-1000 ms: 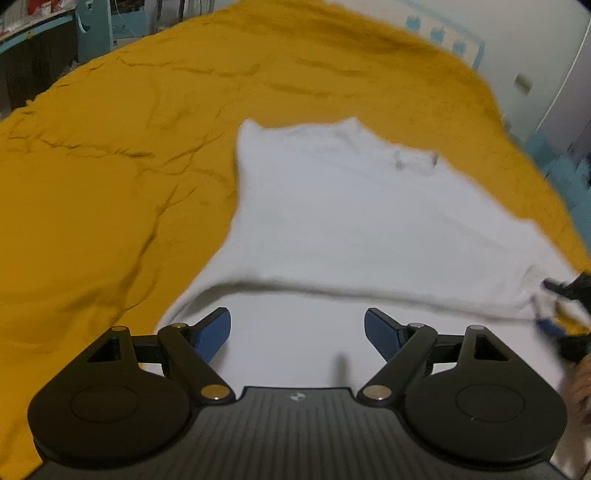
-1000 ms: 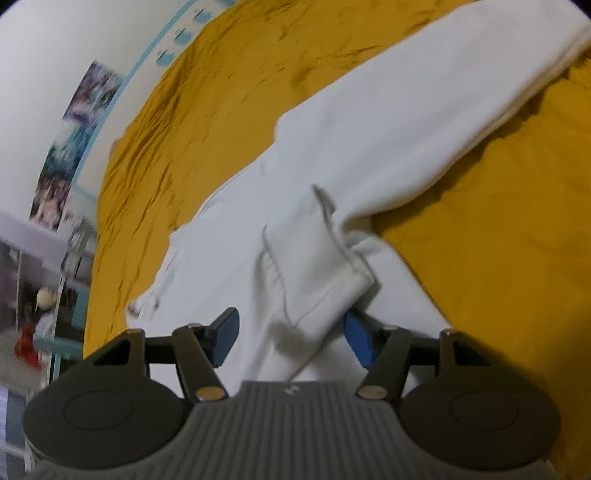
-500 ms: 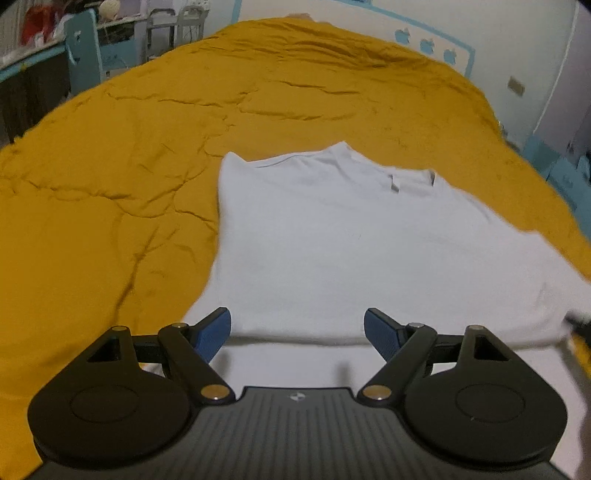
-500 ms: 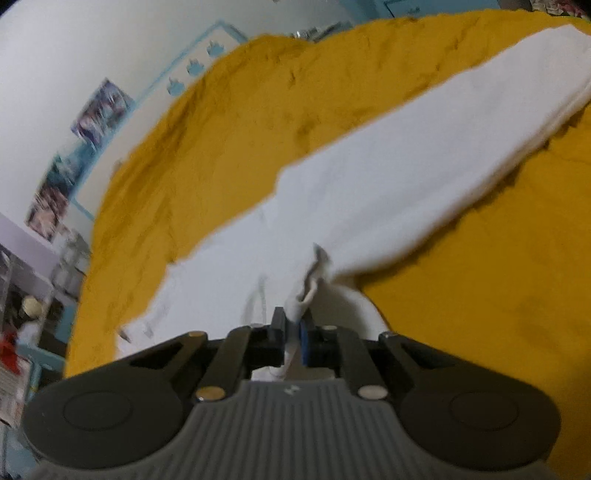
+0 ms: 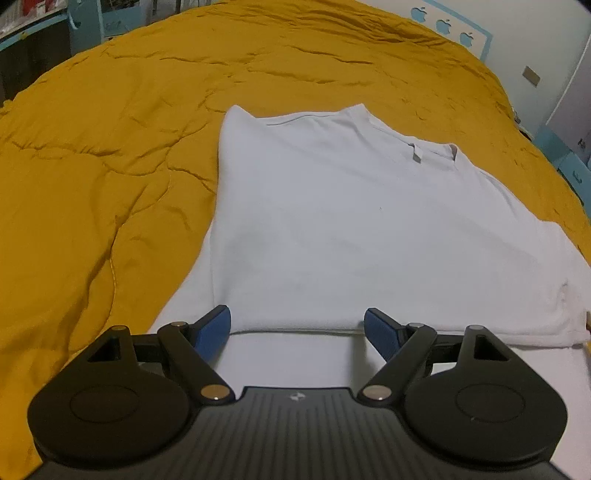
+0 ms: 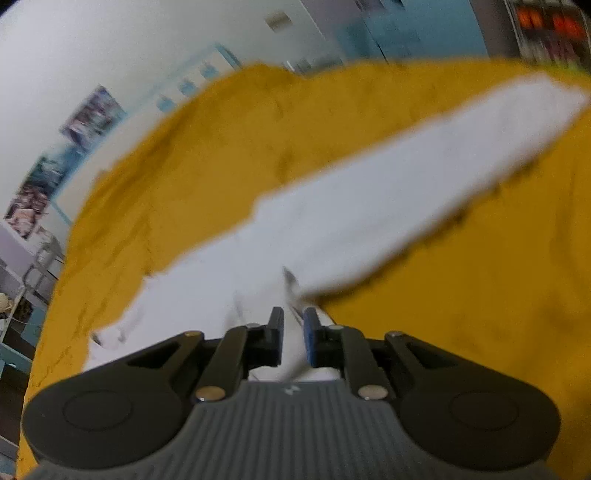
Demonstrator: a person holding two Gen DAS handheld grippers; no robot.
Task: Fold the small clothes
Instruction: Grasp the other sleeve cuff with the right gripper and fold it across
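A white T-shirt lies on the yellow bedspread, its left side folded over and its collar at the far end. My left gripper is open and empty, just above the shirt's near fold edge. In the right wrist view, my right gripper is shut on a pinch of the white shirt and lifts it; the cloth stretches away from the jaws across the bedspread. This view is blurred by motion.
The bedspread is creased at the left. Teal furniture stands beyond the bed's far left corner. A white wall with posters and a shelf rack lie beyond the bed in the right wrist view.
My right gripper has closed on the shirt's edge and lifted it. My left gripper stays open and has drawn back, so the shirt looks flatter and further off.
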